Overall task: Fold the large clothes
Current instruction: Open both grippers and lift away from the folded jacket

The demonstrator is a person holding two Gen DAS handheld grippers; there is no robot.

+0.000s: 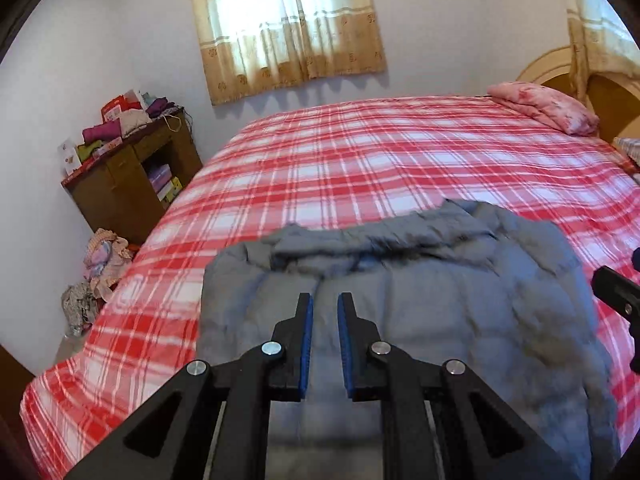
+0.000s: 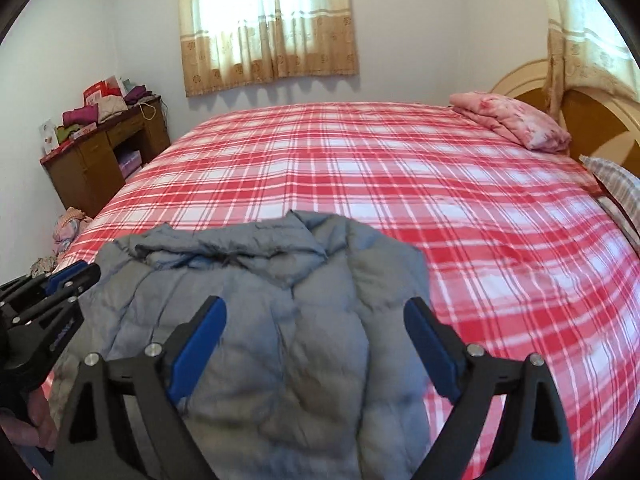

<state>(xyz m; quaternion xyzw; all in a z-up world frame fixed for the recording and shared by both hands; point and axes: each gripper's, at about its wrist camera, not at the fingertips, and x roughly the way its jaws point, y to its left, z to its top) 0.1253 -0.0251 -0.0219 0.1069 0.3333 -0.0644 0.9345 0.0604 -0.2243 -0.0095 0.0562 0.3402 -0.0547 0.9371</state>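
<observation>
Both grippers hovered over the puffy grey quilted jacket [image 2: 280, 320] at the plaid bed's [image 1: 360, 168] near edge, the left gripper [image 1: 324, 300] nearly closed on nothing, the right gripper [image 2: 316, 308] spread wide, seemingly ready to fold.

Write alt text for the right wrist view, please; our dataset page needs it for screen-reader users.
A grey puffer jacket lies on a bed with a red plaid bedspread, the right tongs wide open above it, holding nothing. The left tongs enter at the left edge. Behind are a pink folded blanket, a curtained window and a cluttered wooden desk.
</observation>
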